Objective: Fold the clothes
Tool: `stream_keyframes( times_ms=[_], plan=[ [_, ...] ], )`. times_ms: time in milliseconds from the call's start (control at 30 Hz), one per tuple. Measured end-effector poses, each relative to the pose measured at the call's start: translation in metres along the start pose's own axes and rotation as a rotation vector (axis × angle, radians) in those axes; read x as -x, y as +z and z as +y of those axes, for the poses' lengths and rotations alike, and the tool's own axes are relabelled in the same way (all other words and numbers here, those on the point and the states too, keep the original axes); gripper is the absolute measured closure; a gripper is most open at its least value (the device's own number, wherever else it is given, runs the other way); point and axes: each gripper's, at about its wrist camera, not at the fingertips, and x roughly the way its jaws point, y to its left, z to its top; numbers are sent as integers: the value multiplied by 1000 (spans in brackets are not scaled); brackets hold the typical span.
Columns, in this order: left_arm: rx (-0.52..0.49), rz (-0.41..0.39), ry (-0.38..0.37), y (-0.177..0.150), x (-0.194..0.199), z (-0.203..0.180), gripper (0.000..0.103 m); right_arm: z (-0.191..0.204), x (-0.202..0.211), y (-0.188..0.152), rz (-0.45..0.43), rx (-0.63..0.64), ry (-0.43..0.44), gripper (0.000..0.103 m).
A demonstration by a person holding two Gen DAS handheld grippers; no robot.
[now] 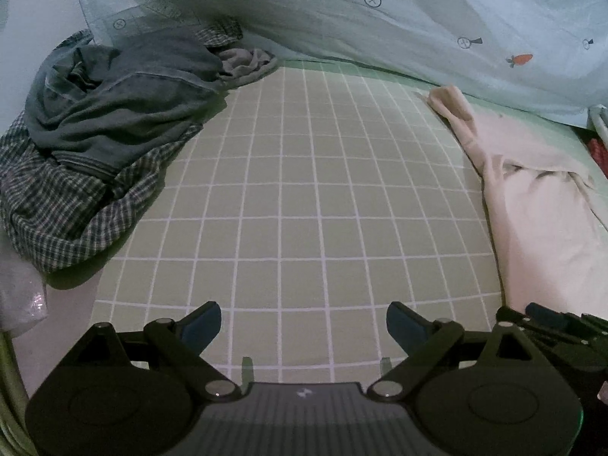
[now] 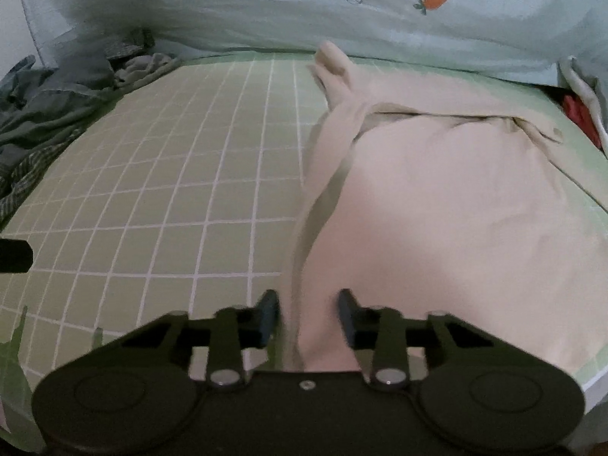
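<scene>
My right claw low over checked sheet, jaws parted, left edge of cream garment lying between fingers, not pinched. My left claw spread wide, empty, over bare sheet; cream garment off to its right, dark clothes pile far left.

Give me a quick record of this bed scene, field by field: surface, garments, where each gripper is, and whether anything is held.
surface: green grid-pattern sheet
backdrop: pale quilt with carrot print
garment in work: cream shirt, spread on the right side
waiting pile: dark grey garment on top of a checked shirt, far left
left gripper: open, over bare sheet, holding nothing
right gripper: open, fingers either side of the cream shirt's near left edge, not closed on it
</scene>
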Motion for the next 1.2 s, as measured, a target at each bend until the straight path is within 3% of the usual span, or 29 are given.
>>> stream_keyframes(
  times_ms=[33,67,267,467,667,867,1000,1133,1200],
  plan=[
    [2,0,2,1,-1,-2,9,-2,1,1,-5,-2,11,97],
    [0,-2,-2,3,-1,-7,9,-6,3,1,-10,-11,30,100],
    [-15,-21,-25,15,-5,-39,9,-38,30,11,-100,-40,89,100],
    [-44,-14,-70,25,-15,-101,9,-105,48,26,-149,-123,61,100],
    [-89,8,-80,20,-23,-161,9,-169,22,19,-29,-154,21,100],
    [-87,47,-29,13,-31,-198,9,-188,-9,12,71,-45,63,98],
    [-42,64,7,16,-37,-210,9,-196,-15,19,90,33,126,90],
    [16,55,34,25,-42,-223,9,-217,-18,30,98,52,188,64],
    [51,42,46,30,-45,-229,9,-232,-17,37,80,52,212,61]
  ],
)
